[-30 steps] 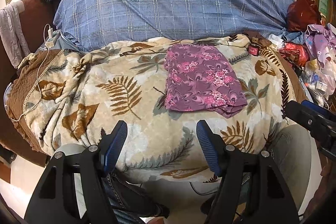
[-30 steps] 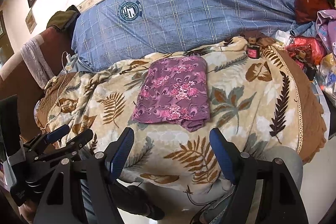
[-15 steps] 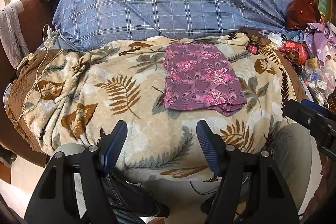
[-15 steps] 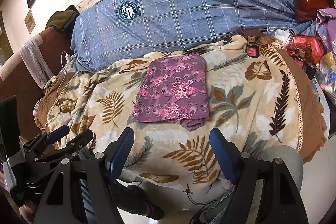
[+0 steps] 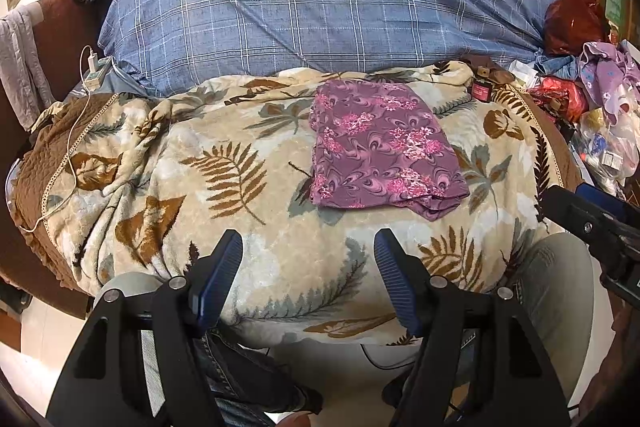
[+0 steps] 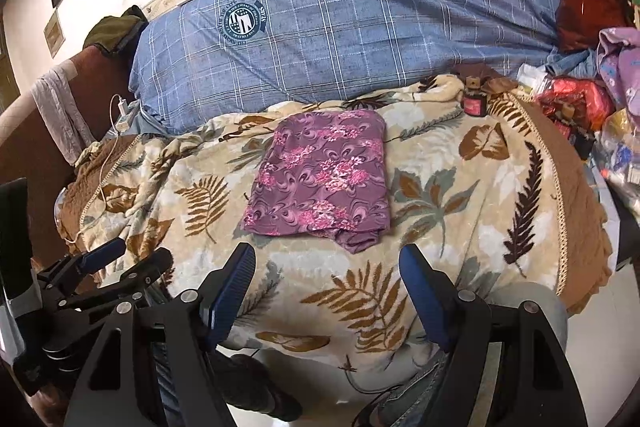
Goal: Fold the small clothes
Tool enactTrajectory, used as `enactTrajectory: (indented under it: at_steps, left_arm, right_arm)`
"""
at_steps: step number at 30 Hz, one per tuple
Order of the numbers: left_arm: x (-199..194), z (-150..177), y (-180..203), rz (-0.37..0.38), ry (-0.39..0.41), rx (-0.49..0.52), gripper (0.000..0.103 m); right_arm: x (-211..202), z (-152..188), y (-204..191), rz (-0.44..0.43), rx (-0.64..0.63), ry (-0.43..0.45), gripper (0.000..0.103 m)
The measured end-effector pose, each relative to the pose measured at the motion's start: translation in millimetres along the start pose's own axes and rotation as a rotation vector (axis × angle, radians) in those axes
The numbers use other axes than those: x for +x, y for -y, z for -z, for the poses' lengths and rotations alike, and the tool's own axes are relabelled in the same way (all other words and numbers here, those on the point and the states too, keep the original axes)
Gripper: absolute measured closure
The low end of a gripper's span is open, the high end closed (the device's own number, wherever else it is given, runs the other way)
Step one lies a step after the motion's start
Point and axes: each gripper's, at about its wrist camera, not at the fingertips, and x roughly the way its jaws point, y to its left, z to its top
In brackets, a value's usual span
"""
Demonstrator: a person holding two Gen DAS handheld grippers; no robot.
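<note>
A folded purple floral garment (image 5: 384, 147) lies flat on the leaf-patterned blanket (image 5: 224, 163), a loose edge sticking out at its near right corner. It also shows in the right wrist view (image 6: 324, 179). My left gripper (image 5: 308, 259) is open and empty, held back near the bed's front edge, short of the garment. My right gripper (image 6: 327, 269) is open and empty, also just short of the garment's near edge. The right gripper shows at the right edge of the left wrist view (image 5: 592, 215); the left gripper shows at the left of the right wrist view (image 6: 120, 259).
A large blue plaid bolster (image 5: 320, 11) lies behind the garment. A pile of clothes and bags (image 5: 592, 95) crowds the right side. A small red jar (image 6: 474, 105) stands at the blanket's far right. A white charger cable (image 5: 76, 123) trails on the left. My knees are below the bed edge.
Both grippers have drifted very slightly; the garment sits a touch higher in view. Nothing was grasped or released.
</note>
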Motion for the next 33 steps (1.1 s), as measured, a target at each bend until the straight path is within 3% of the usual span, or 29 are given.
enactTrajectory:
  at_steps: [33]
  left_arm:
    - [0.5,0.1,1.0,0.008,-0.003,0.007,0.035]
  right_arm:
    - [-0.1,-1.2,0.2,-0.001,0.0,-0.003,0.027]
